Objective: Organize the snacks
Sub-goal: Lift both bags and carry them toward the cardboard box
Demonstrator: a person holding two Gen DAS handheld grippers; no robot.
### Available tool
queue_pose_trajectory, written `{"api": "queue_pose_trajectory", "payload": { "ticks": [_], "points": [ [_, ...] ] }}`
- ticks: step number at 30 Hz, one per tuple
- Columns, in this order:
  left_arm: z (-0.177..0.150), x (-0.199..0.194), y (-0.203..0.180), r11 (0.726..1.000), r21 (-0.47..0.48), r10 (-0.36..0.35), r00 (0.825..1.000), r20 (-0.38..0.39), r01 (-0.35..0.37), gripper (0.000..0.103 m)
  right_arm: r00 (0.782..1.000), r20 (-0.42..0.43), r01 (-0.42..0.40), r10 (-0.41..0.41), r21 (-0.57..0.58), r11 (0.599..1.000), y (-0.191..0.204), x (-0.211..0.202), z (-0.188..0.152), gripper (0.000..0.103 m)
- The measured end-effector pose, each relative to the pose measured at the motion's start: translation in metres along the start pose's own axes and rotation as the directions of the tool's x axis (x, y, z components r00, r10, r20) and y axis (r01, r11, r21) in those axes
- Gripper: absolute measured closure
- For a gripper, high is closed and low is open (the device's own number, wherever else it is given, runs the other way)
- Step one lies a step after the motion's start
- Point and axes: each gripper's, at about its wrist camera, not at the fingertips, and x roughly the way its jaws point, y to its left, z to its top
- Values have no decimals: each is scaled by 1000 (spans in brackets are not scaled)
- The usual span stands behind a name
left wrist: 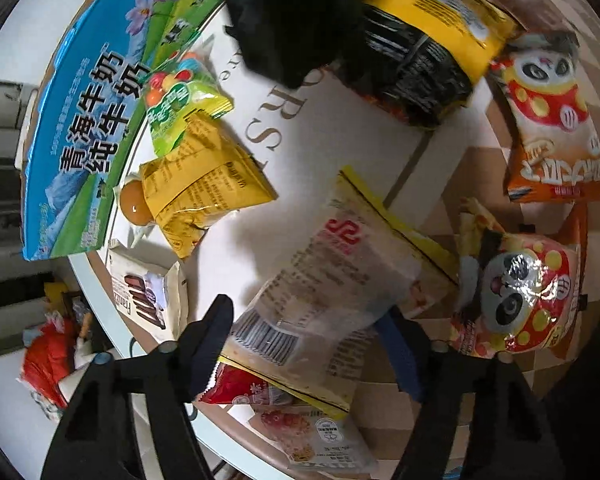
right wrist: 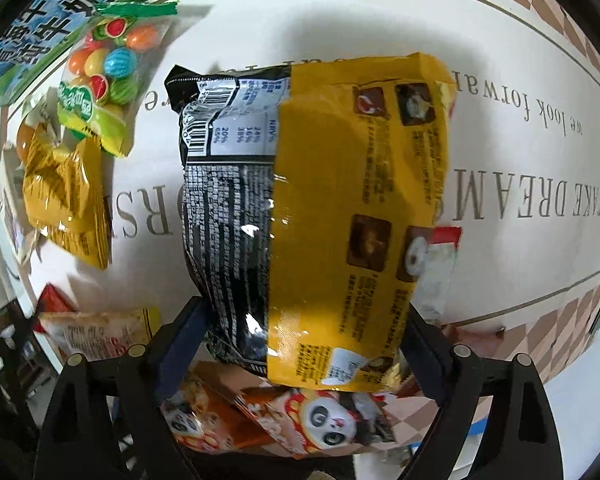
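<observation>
Behind yellow-black bag (right wrist: 320, 216), tablecloth lettering (right wrist: 540, 196) hidden.

Blue milk carton (left wrist: 76, 136), at the tablecloth's left edge: large white characters "青海牛奶 纯牛奶".

Cream biscuit box (left wrist: 148, 300), near the lower left edge: "Franzz" in part, running sideways.

Pale snack bag (left wrist: 332, 280): red "SC"-style logo, barcode; small print unreadable.

White tablecloth (right wrist: 520, 80): upside-down lettering "TAKE DREAM", "we look forwar…", and "RS" beyond the packet.

Yellow-and-black packet (right wrist: 320, 208): barcode, nutrition column "24%, 16%, 38%, 20%, 65%"; remaining print too fine to read.
</observation>
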Motion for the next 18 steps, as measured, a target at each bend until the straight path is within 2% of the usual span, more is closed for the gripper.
{"api": "queue_pose_trajectory", "payload": {
  "ticks": [3,5,7,12,15,18],
  "points": [
    [-2,3,-6,999,36,29,1000,8,-29,43,998,11,61,-61,-10,998,7,5,10,7],
    [-3,2,-5,999,36,23,1000,9,-23,49,996,31,84,-84,-20,996,11,12,12,9],
    [-1,-3,-6,1000,11,8,1000,5,-8,53,995,52,85,-84,-22,996,15,15,6,15],
    [0,-4,19,989,-141,-44,999,-17,41,63,997,67,27,-27,6,1000,6,16,-4,17],
    [-5,-2,37,961,-258,-112,994,-18,103,64,997,77,-11,9,20,1000,-1,13,-12,17],
    [-16,4,65,895,-410,-202,979,-20,176,64,995,89,-45,42,33,998,-11,1,-10,17]
  ]
}}
